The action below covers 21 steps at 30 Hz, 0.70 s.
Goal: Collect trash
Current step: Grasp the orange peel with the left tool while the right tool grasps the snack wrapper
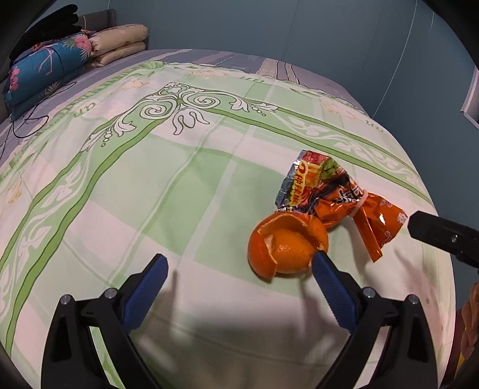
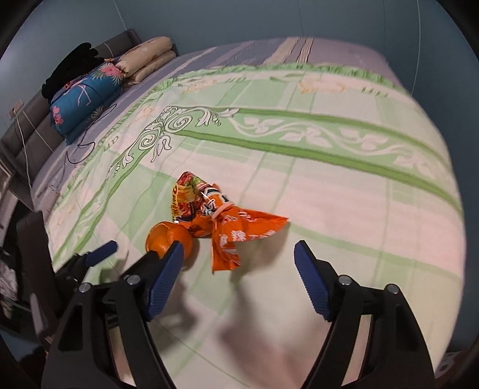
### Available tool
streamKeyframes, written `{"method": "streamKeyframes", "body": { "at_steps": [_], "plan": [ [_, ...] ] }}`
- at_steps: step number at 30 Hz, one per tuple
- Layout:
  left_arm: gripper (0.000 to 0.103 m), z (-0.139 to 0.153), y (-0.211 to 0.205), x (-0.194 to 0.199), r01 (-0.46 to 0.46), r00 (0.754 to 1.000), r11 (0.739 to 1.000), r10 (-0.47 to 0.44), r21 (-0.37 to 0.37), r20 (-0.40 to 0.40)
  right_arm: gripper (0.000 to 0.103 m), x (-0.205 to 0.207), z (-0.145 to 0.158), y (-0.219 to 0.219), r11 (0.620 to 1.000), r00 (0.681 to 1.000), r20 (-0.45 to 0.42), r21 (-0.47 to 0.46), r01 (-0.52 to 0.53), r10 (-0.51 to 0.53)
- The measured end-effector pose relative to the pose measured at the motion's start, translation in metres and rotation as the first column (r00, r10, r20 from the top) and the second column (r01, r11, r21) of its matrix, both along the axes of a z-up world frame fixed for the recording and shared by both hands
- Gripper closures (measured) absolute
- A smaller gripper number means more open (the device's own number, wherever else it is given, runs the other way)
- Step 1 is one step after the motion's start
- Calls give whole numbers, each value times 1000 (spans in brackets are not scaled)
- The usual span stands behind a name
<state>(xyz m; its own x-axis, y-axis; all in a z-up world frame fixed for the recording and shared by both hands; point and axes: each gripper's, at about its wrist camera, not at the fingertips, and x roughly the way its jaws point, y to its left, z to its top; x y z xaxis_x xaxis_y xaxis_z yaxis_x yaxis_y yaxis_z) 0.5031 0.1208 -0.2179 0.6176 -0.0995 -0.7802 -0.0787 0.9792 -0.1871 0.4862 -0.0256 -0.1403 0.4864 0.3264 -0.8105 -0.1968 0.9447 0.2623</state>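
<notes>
An orange peel (image 1: 284, 245) lies on the green-patterned bedspread (image 1: 149, 179), touching a crumpled orange snack wrapper (image 1: 338, 197) behind it. My left gripper (image 1: 239, 261) is open and empty; its right fingertip sits just in front of the peel. In the right wrist view the peel (image 2: 167, 236) and the wrapper (image 2: 227, 227) lie ahead. My right gripper (image 2: 238, 251) is open and empty, with the wrapper's near end between its fingertips and a little beyond. The left gripper's finger (image 2: 101, 252) shows at the left there.
Folded quilts (image 1: 51, 65) and pillows (image 1: 119, 42) are stacked at the head of the bed, with a black cable (image 1: 30, 122) trailing beside them. A blue wall (image 1: 269, 27) runs behind the bed.
</notes>
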Motion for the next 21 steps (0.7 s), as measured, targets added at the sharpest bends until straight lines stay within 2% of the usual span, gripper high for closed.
{"method": "streamKeyframes", "body": {
  "at_steps": [8, 10, 16, 19, 21],
  "plan": [
    [11, -7, -2, 16, 26, 1000, 1000, -26, -14, 6, 39, 34, -19, 10, 998, 996, -90, 66, 13, -7],
    [12, -8, -5, 20, 39, 999, 999, -38, -12, 8, 48, 45, -24, 14, 998, 994, -107, 65, 18, -11],
    [29, -11, -10, 30, 81, 997, 995, -81, -53, 15, 60, 73, -34, 20, 998, 989, -145, 65, 26, -17],
    [41, -15, -16, 30, 122, 993, 990, -121, -74, 14, 61, 78, -35, 28, 999, 991, -136, 37, 5, 0],
    [54, -16, -21, 28, 150, 989, 985, -149, -84, 12, 60, 79, -36, 33, 1000, 991, -131, 22, -10, 13]
  ]
}}
